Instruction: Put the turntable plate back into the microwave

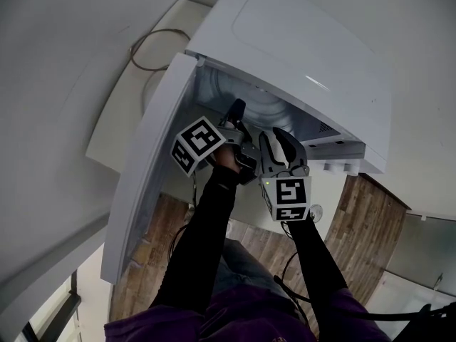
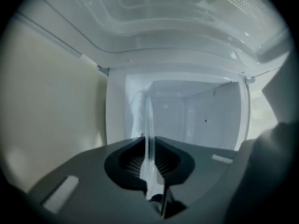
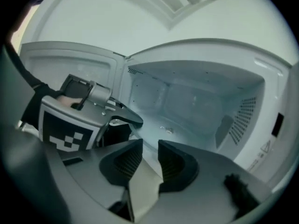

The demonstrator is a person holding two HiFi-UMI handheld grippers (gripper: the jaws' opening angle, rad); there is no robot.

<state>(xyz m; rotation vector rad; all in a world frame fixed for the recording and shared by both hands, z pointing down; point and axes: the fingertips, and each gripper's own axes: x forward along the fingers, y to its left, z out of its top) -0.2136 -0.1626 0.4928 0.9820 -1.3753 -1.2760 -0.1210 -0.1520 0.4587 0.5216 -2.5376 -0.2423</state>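
Glass, and only one piece of it: the turntable plate (image 2: 149,115) shows edge-on in the left tongs (image 2: 150,146), which are pinched narrow on its rim at the mouth of the one white microwave (image 1: 306,55). Its single door (image 1: 148,173) hangs open. The right tongs (image 3: 149,148), the second of two, stand apart just beside, with nothing between them.

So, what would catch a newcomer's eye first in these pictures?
The white microwave stands wide open, its door swung to the left. At its mouth the left hand-held gripper pinches a clear glass turntable plate edge-on, while the right hand-held gripper hovers beside it, jaws apart and empty.
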